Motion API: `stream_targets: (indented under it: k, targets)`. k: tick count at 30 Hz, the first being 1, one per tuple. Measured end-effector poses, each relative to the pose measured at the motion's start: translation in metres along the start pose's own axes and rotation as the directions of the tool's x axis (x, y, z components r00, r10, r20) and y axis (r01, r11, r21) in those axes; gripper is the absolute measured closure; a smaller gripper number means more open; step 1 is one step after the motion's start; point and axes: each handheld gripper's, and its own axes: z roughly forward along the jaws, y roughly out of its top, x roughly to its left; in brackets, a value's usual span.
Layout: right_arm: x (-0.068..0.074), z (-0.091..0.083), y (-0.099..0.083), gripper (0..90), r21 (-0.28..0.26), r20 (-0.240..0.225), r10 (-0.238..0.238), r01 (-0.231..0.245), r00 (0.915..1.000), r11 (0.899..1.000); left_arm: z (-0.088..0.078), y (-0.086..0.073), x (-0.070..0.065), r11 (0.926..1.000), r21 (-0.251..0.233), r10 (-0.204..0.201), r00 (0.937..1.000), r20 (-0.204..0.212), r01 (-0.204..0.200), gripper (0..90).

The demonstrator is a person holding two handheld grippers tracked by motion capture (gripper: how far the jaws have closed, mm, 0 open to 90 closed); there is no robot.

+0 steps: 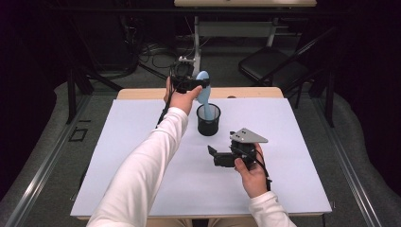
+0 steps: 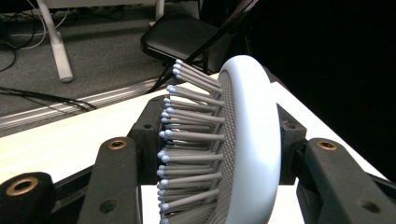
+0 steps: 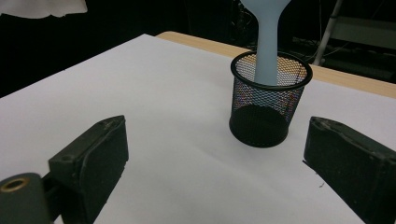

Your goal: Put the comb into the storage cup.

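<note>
Blue plastic, pale and smooth: that is the brush (image 1: 204,91) we hold over the far middle of the counter (image 1: 142,142), its handle standing down inside the black mesh cup (image 1: 208,119). Our left claw (image 1: 191,84) is clamped on the head, one jaw against the bristle side and the other against the rounded back, as the left gripper view shows. Our right claw (image 1: 218,156) rests near and to the right of the cup, jaws wide, holding nothing.

We judge the brush light and stiff in the body, with bristles (image 2: 187,140) that give under pressure, so a grip across them may feel springy and could let the head twist. The smooth back looks slippery; the narrow neck or handle would likely be the firmer place to take hold. The cup looks light too, and we suspect it could tip if the handle drags on its rim.

Hidden from us: the handle's lower end, blurred behind the mesh, so we cannot tell whether it touches the bottom. The head's top is cut off in the right gripper view.
</note>
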Motion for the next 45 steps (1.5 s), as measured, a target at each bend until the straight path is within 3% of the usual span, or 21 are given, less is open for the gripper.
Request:
stream_targets:
  k: [23, 45]
  targets:
    - [0.000, 0.000, 0.000, 6.6, -0.002, 0.002, -0.002, 0.002, 1.0000, 1.000, 0.014, -0.012, 0.000, 0.9989, 0.042, 0.019, 0.9995, -0.024, -0.018, 50.0]
    - [0.000, 0.000, 0.000, 6.8, -0.001, -0.001, -0.003, 0.003, 1.0000, 1.000, 0.023, -0.017, -0.002, 0.9983, 0.049, 0.035, 0.9985, -0.043, -0.033, 49.9]
